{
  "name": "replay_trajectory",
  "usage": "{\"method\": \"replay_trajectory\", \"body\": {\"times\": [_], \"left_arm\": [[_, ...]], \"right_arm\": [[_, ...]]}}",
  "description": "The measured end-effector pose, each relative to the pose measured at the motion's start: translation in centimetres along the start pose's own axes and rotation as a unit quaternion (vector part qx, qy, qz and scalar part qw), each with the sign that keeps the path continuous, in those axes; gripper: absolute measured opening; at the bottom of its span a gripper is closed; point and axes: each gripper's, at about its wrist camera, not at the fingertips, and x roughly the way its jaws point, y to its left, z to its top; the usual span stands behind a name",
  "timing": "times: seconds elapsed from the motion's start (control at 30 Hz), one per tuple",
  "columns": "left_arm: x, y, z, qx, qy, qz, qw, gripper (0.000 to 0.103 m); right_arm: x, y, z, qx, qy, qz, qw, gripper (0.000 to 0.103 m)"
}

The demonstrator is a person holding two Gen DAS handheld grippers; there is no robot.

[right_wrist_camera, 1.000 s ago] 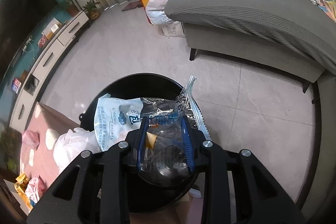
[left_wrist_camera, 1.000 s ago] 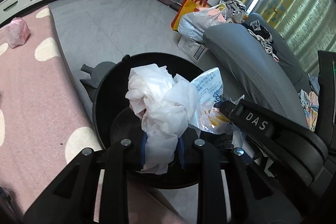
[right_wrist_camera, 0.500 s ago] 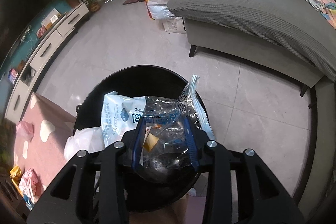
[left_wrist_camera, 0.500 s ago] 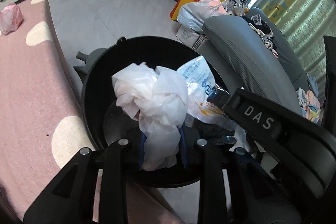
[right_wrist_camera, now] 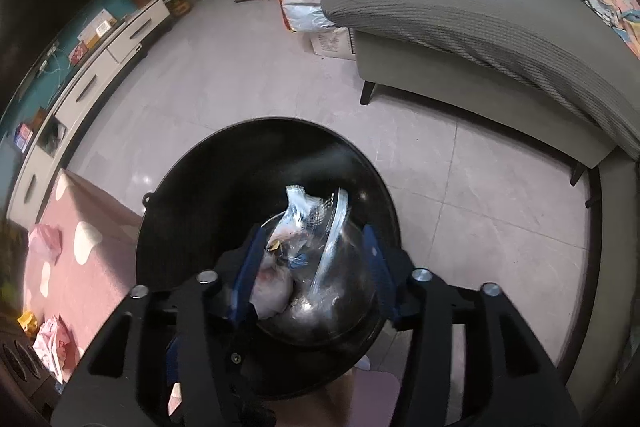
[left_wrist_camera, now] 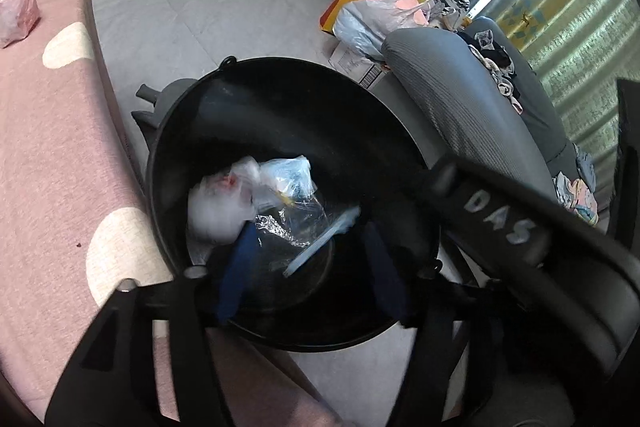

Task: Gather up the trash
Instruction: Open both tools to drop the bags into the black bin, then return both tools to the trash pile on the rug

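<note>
Now both loads have dropped: my left tool [left_wrist_camera: 308, 267] and right tool [right_wrist_camera: 312, 271] hang wide open and empty over the black bin [left_wrist_camera: 280, 95], touching nothing. White crumpled bag [left_wrist_camera: 218, 205] and clear wrapper [right_wrist_camera: 316, 227] lie inside, so this batch is collected. More pink trash [right_wrist_camera: 50, 343] waits on the bench [right_wrist_camera: 88, 211].

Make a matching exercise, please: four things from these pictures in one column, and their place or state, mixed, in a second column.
Things:
1. white crumpled bag
2. left gripper
3. pink bag
4. grey sofa

Places or states:
A. on the pink dotted cover
B. inside the black bin
C. carries loose clothes
D. open, above the bin

Pairs: 1-B, 2-D, 3-A, 4-C
</note>
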Motion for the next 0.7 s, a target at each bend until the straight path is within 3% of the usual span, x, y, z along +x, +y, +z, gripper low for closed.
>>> {"method": "replay_trajectory", "body": {"times": [0.07,0.13,0.2,0.33,0.47,0.57,0.7], "left_arm": [[-0.4,0.4,-0.1,-0.006,-0.002,-0.01,0.9999,0.077],[-1.2,0.6,0.0,-0.012,-0.011,-0.022,0.9996,0.087],[-2.2,0.7,0.1,-0.012,-0.026,-0.016,0.9995,0.091],[-4.9,1.0,0.2,-0.006,-0.062,-0.005,0.998,0.098],[-8.1,2.0,-0.5,-0.009,-0.101,0.011,0.9948,0.1],[-11.0,3.8,-1.2,-0.024,-0.123,0.033,0.9916,0.1],[-14.6,6.2,-2.3,-0.043,-0.146,0.064,0.9862,0.1]], "right_arm": [[-0.5,-0.4,0.1,0.008,-0.004,0.002,1.0,0.071],[-1.2,-0.7,0.1,0.014,-0.012,0.005,1.0,0.073],[-1.9,-1.1,0.1,0.021,-0.024,0.003,0.999,0.082],[-3.3,-1.2,0.2,0.025,-0.043,0.01,0.999,0.086],[-4.2,-1.0,0.1,0.027,-0.056,0.014,0.998,0.088],[-4.9,-0.2,-0.1,0.018,-0.066,0.02,0.997,0.096],[-6.0,2.2,-0.8,-0.015,-0.074,0.06,0.995,0.098]]}}
